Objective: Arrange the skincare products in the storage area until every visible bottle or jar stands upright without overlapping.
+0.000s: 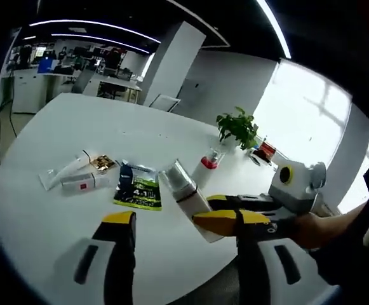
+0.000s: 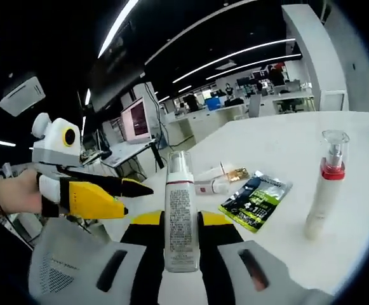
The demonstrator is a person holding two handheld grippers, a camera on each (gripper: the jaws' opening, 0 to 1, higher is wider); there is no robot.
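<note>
Your right gripper (image 2: 181, 236) has its two yellow-tipped jaws closed on the lower body of a white foam-pump bottle (image 2: 180, 216), cap pointing away from the camera. In the left gripper view that bottle (image 1: 187, 194) leans over the white table (image 1: 57, 229), so it looks carried rather than set down; you hold it low on the body, probably so the base can meet the table first.

Your left gripper (image 1: 184, 223) hangs with its jaws wide apart and nothing between them, just beside the right one, likely ready to steady the bottle.

A slim pump bottle with a red collar (image 2: 324, 190) already stands upright and well apart, a fair model for the rest.

Still lying flat in a loose cluster: a green-and-black sachet (image 1: 137, 187), a white tube (image 1: 67, 171), a small white box with a red mark (image 1: 86, 185) and a gold-patterned packet (image 1: 101, 163). Whether the last two touch is hard to tell. A potted plant (image 1: 238, 126) sits at the far edge, clear of the work.
</note>
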